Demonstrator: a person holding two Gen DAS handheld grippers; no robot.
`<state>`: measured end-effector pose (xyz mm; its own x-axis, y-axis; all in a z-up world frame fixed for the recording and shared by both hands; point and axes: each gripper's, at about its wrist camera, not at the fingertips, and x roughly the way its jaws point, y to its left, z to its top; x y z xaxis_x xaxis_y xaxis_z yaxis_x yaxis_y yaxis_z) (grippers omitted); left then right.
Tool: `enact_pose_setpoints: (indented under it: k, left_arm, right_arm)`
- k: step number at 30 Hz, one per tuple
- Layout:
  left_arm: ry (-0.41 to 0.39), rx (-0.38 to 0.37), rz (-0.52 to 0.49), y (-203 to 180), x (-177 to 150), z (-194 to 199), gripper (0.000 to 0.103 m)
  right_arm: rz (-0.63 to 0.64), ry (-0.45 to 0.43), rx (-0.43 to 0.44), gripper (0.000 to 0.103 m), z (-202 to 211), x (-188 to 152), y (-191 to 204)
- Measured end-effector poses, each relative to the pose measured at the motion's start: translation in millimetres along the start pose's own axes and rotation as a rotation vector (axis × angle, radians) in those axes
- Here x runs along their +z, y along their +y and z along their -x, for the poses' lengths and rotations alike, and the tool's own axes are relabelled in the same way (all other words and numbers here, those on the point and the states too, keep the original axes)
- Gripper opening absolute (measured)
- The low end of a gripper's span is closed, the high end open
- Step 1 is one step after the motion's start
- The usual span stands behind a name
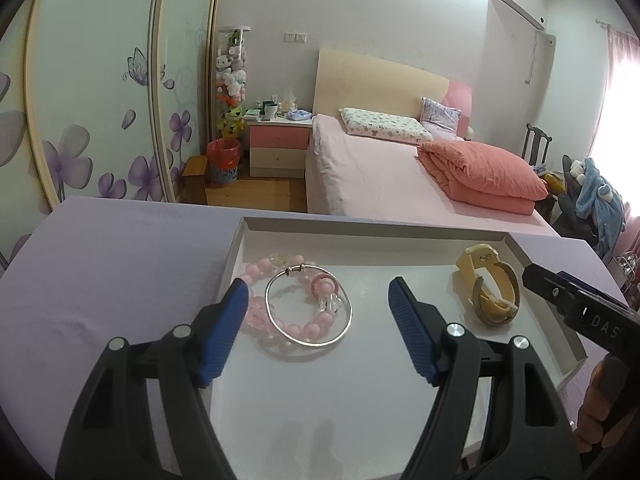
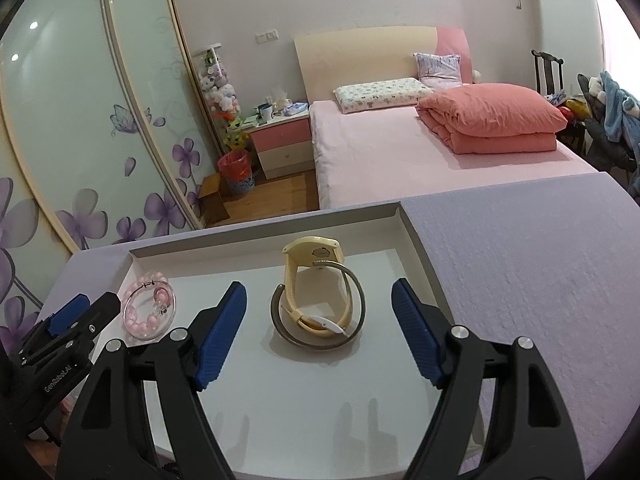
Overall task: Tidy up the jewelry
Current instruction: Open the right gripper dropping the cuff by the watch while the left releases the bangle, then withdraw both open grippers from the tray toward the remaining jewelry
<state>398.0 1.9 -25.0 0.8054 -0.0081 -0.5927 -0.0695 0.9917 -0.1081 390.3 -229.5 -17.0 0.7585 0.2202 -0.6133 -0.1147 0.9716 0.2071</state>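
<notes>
Lying in one shallow white tray (image 1: pixel 240 248): one pink bead bracelet (image 1: pixel 280 320) and one silver bangle (image 1: pixel 310 308), overlapping near the tray's left edge; one cream watch (image 2: pixel 316 256) and one dark open bangle (image 2: pixel 320 312), interlocked toward the right edge. Possibly a second, clear pink bracelet (image 1: pixel 256 312) lying under the beads, hard telling through the blur. Four or five pieces, then.

Hovering over the bracelets: left gripper (image 1: pixel 318 316), jaws spread wide, gripping nothing. Hovering before the watch: right gripper (image 2: pixel 318 314), likewise gaping, pads touching nothing.

Resting under the tray: a lilac table (image 2: pixel 520 280), the tray sitting near its far edge.

Showing beyond: one pink bed (image 1: pixel 380 176) carrying two pillows (image 1: pixel 384 124) and one folded coral quilt (image 1: pixel 480 176), one nightstand (image 1: pixel 280 144), one red bin (image 1: pixel 224 160), a flowered wardrobe (image 1: pixel 100 100).
</notes>
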Motion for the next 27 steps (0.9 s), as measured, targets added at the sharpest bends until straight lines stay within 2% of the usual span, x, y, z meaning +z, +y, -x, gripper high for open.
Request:
enact_pose_setpoints:
  k: [6, 17, 23, 27]
  left_arm:
    - [-0.027, -0.009, 0.007, 3.8, -7.9, 28.3, 0.071]
    - [-0.073, -0.040, 0.002, 14.2, -47.6, 106.2, 0.073]
    - [-0.086, -0.047, -0.009, 20.1, -74.9, 144.4, 0.077]
    - [-0.086, -0.046, -0.028, 19.0, -94.6, 158.2, 0.079]
  right_arm:
    - [0.026, -0.042, 0.008, 0.075, 31.2, -9.8, -0.9]
    - [0.100, -0.118, 0.003, 0.075, 100.2, -43.3, -10.2]
    - [0.154, -0.116, -0.009, 0.075, 123.8, -71.1, -12.4]
    - [0.173, -0.064, -0.026, 0.075, 122.8, -87.8, -18.7]
